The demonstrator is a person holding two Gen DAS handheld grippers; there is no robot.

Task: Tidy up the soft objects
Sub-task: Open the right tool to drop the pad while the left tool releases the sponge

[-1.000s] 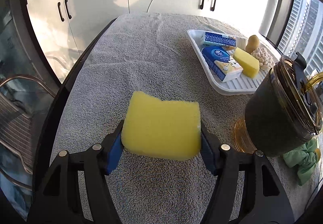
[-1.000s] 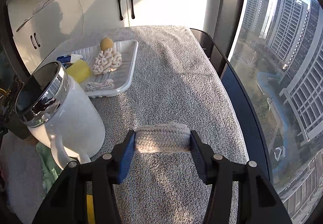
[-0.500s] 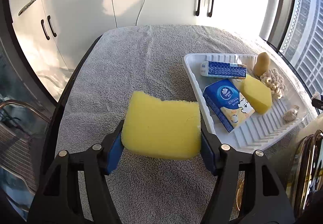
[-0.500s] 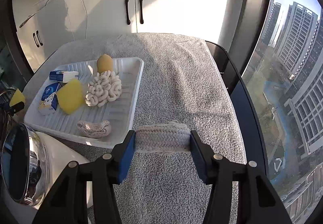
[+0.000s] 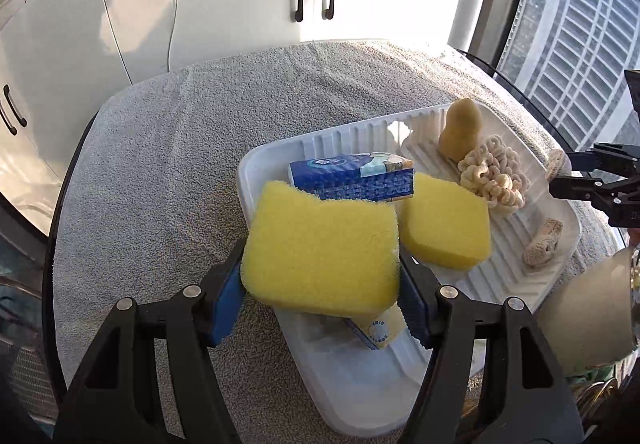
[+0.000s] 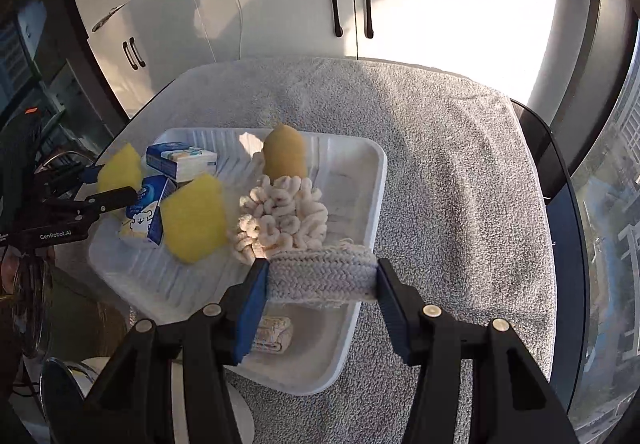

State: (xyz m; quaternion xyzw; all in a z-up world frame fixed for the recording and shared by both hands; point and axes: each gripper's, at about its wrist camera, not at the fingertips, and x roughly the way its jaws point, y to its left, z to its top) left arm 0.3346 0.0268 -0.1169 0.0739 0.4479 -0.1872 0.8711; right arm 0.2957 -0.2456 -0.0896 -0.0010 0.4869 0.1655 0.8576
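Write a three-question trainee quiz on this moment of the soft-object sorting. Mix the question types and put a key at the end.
1. True or false: the left gripper is shut on a yellow sponge.
2. What does the right gripper hold? A) a tissue pack B) a braided cloth piece C) a cup
3. Fill in: both held items hang over the white ____.

Key: 1 true. 2 B. 3 tray; a second sponge, two tissue packs and a knotted rope bundle already lie in it.
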